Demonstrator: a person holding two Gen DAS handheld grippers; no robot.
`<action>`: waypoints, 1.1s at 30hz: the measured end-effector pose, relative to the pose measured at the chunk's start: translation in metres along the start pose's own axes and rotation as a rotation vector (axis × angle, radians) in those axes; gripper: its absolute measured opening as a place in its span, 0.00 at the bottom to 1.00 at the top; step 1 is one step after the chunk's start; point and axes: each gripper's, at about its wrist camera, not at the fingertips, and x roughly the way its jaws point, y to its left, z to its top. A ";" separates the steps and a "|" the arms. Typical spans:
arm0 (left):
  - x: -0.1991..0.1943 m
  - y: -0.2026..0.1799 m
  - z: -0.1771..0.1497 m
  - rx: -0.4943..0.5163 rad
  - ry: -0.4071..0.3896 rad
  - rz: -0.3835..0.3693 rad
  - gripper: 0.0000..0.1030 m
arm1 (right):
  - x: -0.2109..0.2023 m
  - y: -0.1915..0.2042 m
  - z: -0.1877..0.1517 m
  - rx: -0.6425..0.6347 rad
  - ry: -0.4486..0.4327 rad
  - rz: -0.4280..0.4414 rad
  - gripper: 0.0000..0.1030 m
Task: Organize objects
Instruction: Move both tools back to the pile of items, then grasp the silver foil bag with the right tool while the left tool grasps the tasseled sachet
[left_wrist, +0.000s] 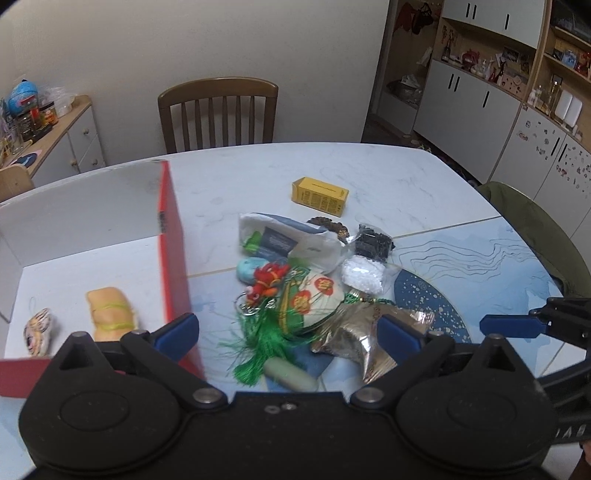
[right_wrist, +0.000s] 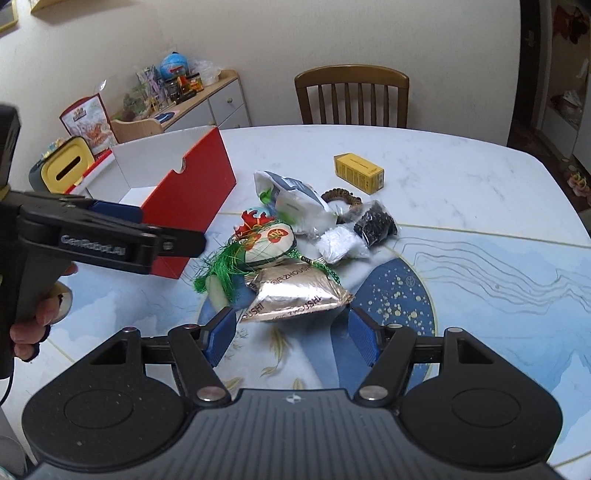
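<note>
Right now: marble-look tabletop (right_wrist: 461, 192), blue-patterned near edge. Red box (right_wrist: 192, 192) with white inside at left, open top. Inside, per left wrist view: orange plush roll (left_wrist: 109, 314) and small striped plush charm (left_wrist: 37, 330), side by side on box floor, apart.
Heap of loose items mid-tabletop, right of box, not touching it. Largest first: white plastic bag (right_wrist: 295, 201) at back; silver foil pouch (right_wrist: 295, 295) at front, nearest right gripper; embroidered sachet (right_wrist: 269, 243) with green tassel (right_wrist: 218, 264), red knot charm (left_wrist: 267, 278) on top edge; clear bags of black beads (right_wrist: 375, 221) and white beads (right_wrist: 338, 243) touching each other at right; pale green oblong piece (left_wrist: 290, 373) under tassel. Yellow carton (right_wrist: 358, 173) alone behind heap, well apart.
Left gripper (left_wrist: 288, 332): jaws wide apart, empty, above heap's near left side, next to box wall; a hand (right_wrist: 33, 325) on its grip.
Right gripper (right_wrist: 291, 336): jaws wide apart, empty, just short of foil pouch.
</note>
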 end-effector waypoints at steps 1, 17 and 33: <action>0.004 -0.002 0.001 0.001 0.004 0.003 0.99 | 0.003 0.000 0.002 -0.010 -0.001 0.000 0.65; 0.062 -0.013 0.023 -0.001 0.050 0.037 0.99 | 0.058 0.001 0.018 -0.061 0.011 0.030 0.65; 0.101 -0.017 0.020 -0.001 0.138 0.010 0.85 | 0.084 -0.007 0.010 -0.050 0.051 0.010 0.65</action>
